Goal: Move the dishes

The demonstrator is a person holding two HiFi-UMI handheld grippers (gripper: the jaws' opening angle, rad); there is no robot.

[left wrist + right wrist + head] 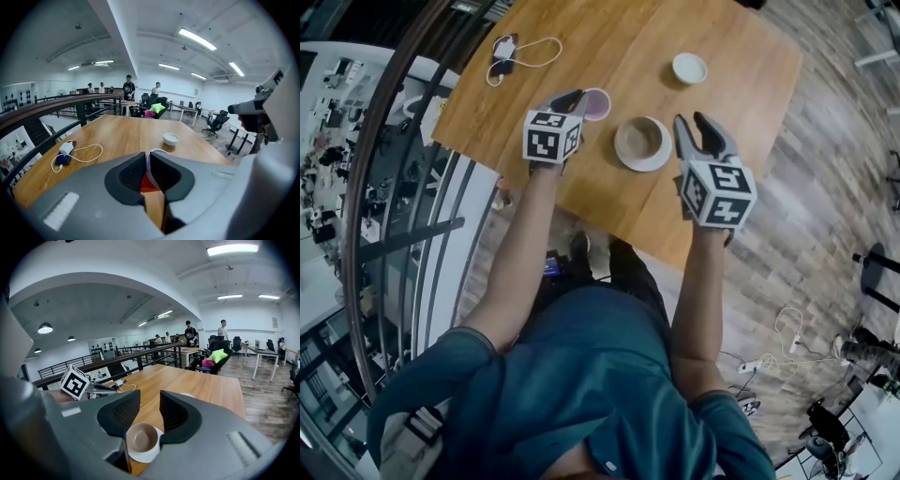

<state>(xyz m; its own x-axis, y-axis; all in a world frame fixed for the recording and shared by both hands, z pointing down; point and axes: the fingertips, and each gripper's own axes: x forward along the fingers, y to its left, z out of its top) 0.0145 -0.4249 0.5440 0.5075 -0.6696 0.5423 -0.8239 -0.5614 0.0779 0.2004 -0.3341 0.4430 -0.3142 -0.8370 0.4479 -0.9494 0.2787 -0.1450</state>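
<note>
While the left gripper [578,99] pinches the rim of a small bowl [598,103] with a pink-red inside, the right gripper [694,127] waits beside the cup [641,139] with its jaws apart and nothing between them.

In the left gripper view, the left gripper [146,163] has its jaws nearly together. The bowl's thin white wall is clamped between the pads, and the red inside [147,183] shows just below them. A grip on the wall suits such a dish, since the jaws likely cannot span its whole width. The bowl sits at the near-left part of the table [609,37], left of the cup. It looks tipped in the grip, though I cannot tell whether it is clear of the wood.

In the right gripper view, the right gripper [150,411] points over the brown cup [140,438], which stands upright on its saucer [149,456]. Both lie low and near, under the gap rather than inside it. That stance reads as lining up on the cup or the saucer's edge, probably the next dish to move.

A white bowl [689,67] stands untouched at the far side, well apart from both grippers. A phone [503,64] with its cable [534,45] lies at the far-left corner, out of the way.
</note>
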